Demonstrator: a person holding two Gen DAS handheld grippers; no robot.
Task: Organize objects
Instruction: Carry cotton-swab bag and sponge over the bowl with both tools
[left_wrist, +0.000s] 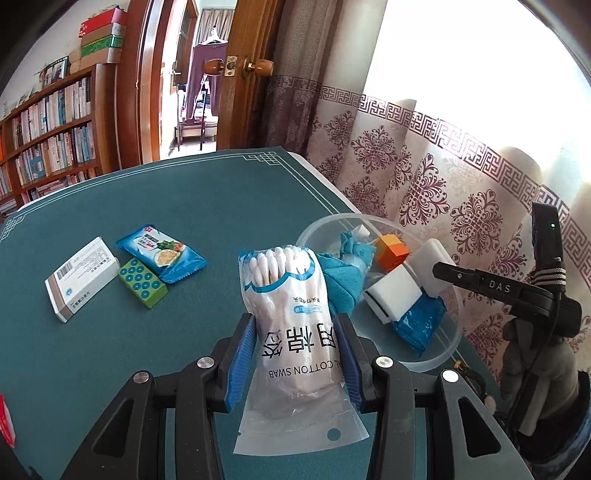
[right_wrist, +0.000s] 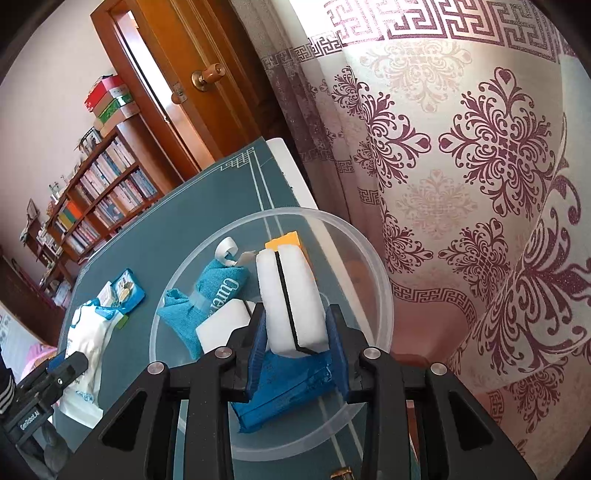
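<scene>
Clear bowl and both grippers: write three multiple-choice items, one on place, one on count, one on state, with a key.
1. Where is the orange block?
A. in the clear bowl
B. beside the green box
C. in the left gripper

2. How many packages lie on the table left of the cotton swab bag?
A. one
B. three
C. five

3. What is the right gripper doing?
A. hanging open
B. gripping a white sponge
C. gripping a book

Key: 1 A, it sits among the bowl's contents. 2 B, white box, green box, blue packet. 3 B, its fingers press the sponge's sides.
</scene>
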